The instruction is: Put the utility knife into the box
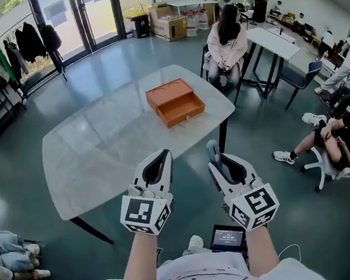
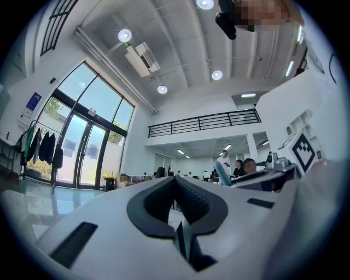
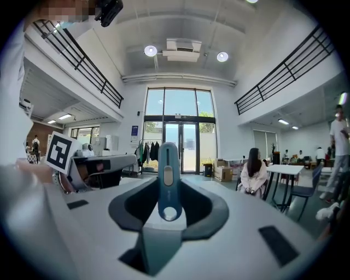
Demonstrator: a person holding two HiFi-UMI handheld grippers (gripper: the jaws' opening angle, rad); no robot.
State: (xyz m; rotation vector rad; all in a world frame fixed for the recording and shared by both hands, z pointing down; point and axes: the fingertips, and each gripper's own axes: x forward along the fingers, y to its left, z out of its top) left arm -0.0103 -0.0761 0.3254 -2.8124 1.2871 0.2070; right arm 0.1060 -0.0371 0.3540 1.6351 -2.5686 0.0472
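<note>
An orange box (image 1: 175, 102) sits on the far right part of the pale marble table (image 1: 100, 145), its lower drawer part standing out toward me. The teal utility knife (image 3: 168, 175) is upright between the jaws of my right gripper (image 1: 217, 157), which is shut on it; its tip (image 1: 211, 148) pokes out past the jaws. The left gripper (image 1: 163, 154) is shut with nothing in it. Both grippers hover side by side over the table's near edge, well short of the box. In the left gripper view the jaws (image 2: 175, 179) meet, and the knife (image 2: 221, 170) shows off to the right.
A person sits on a chair (image 1: 227, 41) just beyond the table's far right corner. More seated people (image 1: 342, 138) and small white tables (image 1: 274, 41) stand at the right. A coat rack (image 1: 24, 47) and cardboard boxes (image 1: 170, 24) line the back.
</note>
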